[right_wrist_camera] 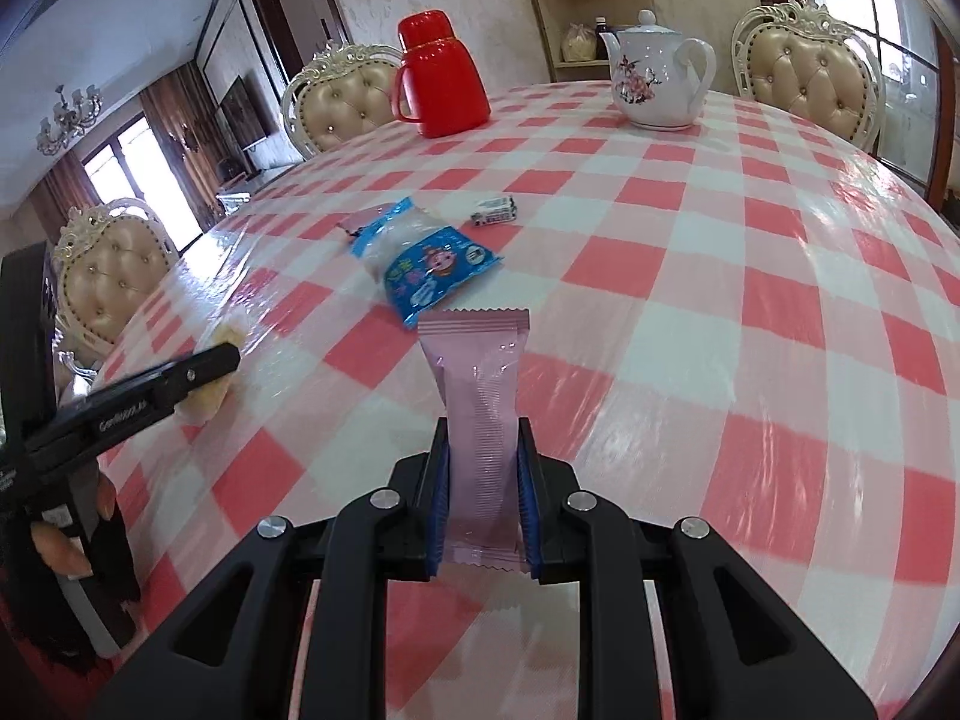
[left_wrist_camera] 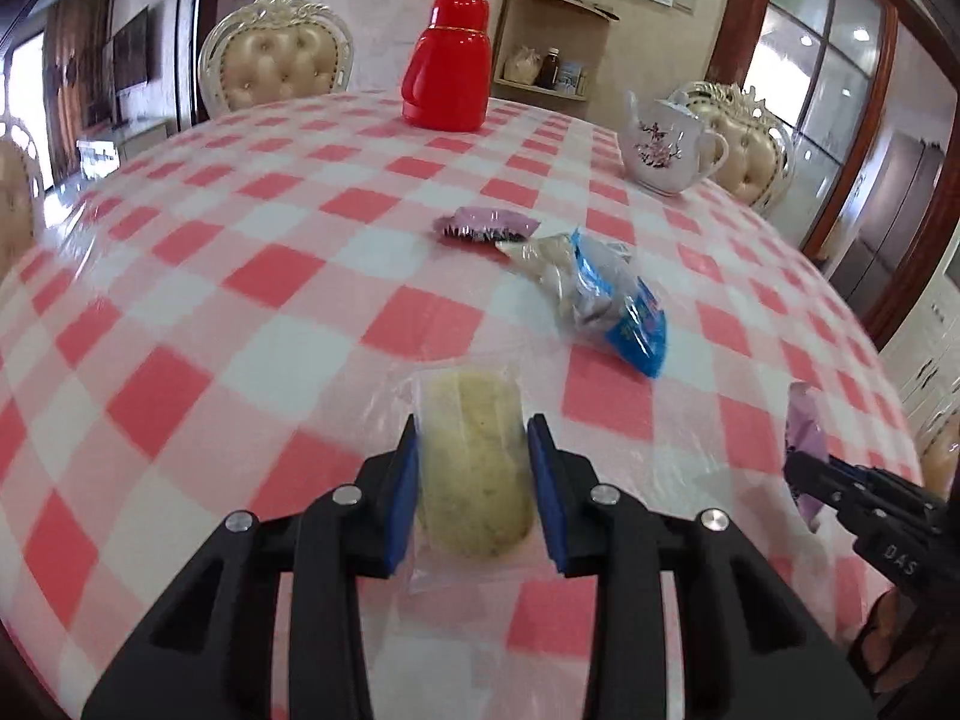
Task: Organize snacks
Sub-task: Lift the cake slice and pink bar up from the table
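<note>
My left gripper (left_wrist_camera: 474, 450) is shut on a pale yellow cake in a clear wrapper (left_wrist_camera: 471, 450), held just above the checked tablecloth (left_wrist_camera: 240, 300). My right gripper (right_wrist_camera: 483, 444) is shut on a long pink snack packet (right_wrist_camera: 480, 384); it shows at the right edge of the left wrist view (left_wrist_camera: 804, 438). A blue and clear snack bag (right_wrist_camera: 420, 264) lies on the table ahead, also in the left wrist view (left_wrist_camera: 606, 300). A small purple packet (left_wrist_camera: 486, 225) lies beyond it. A small white candy roll (right_wrist_camera: 495, 210) lies further back.
A red thermos jug (left_wrist_camera: 447, 63) stands at the far side of the table, and a white flowered teapot (left_wrist_camera: 663, 144) at the far right. Cream padded chairs (right_wrist_camera: 345, 99) ring the table. A corner shelf (left_wrist_camera: 552, 42) stands behind.
</note>
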{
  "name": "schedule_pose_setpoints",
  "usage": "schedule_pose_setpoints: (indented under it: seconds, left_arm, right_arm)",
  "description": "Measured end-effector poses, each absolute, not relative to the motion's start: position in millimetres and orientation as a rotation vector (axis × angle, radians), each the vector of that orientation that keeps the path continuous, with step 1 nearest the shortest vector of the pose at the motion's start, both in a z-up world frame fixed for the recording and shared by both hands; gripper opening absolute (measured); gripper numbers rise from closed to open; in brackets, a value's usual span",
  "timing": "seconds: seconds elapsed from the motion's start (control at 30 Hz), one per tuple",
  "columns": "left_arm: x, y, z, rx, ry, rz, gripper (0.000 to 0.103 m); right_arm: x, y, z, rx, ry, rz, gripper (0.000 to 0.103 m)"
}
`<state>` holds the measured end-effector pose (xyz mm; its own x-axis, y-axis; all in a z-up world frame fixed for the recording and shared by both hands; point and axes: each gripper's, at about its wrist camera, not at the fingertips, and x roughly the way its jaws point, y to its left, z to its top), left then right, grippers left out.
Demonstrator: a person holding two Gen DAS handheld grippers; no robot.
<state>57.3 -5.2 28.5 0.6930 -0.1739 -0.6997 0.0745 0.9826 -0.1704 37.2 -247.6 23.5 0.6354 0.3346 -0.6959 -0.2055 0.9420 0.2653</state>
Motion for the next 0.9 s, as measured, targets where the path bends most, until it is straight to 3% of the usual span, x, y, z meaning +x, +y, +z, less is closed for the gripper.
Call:
schedule_pose_setpoints:
  seconds: [0.9]
  left_arm:
    - [-105.7, -7.3, 55.4, -0.015, 0.707, -0.197, 0.035]
  right_arm:
    - [-100.0, -176.1, 44.7, 0.128, 0.793, 0.401, 0.02]
